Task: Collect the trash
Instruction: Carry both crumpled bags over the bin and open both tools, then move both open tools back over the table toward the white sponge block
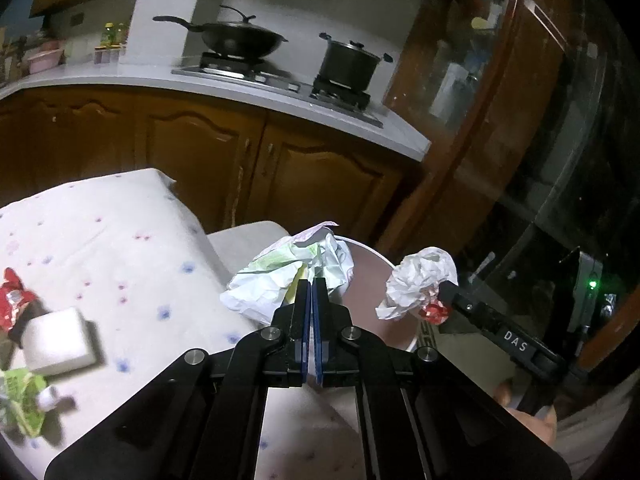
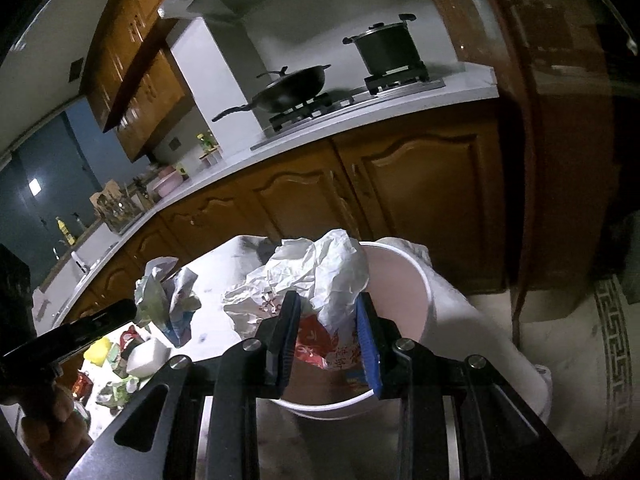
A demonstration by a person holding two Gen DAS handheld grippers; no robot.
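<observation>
Up over the round white plastic bin [image 2: 416, 276], both grippers carry crumpled trash. Seen from the left wrist, the left gripper [image 1: 311, 286] has its blue-padded fingers pressed nearly together, pinching the edge of a crumpled white-and-green paper wrapper [image 1: 280, 276], which hangs at the near rim of the bin, partly above the floral white tablecloth [image 1: 120, 240] and partly above the bin's pinkish inside. To the right in that view, the right gripper [image 1: 442, 300] comes in from the side with a crumpled white paper bag with red print [image 1: 420, 284] at its tip, over the bin. From the right wrist, the right gripper [image 2: 330, 308] has its fingers spread to the width of the bag and closed on it: the black finger [image 2: 286, 332] presses one side, the blue-padded finger [image 2: 368, 340] the other, and the bag's red-printed part sits between them above the bin's opening. Left of it, the left gripper's wrapper [image 2: 168, 300] shows at the table edge. On the tablecloth lie a white rectangular block [image 1: 60, 340], a red snack wrapper [image 1: 14, 300] and a green-and-white wrapper [image 1: 22, 404]. Behind stand a black wok [image 1: 240, 40] and a dark lidded pot [image 1: 348, 66] on the gas stove [image 1: 280, 80], above brown wooden cabinets [image 1: 200, 152].
</observation>
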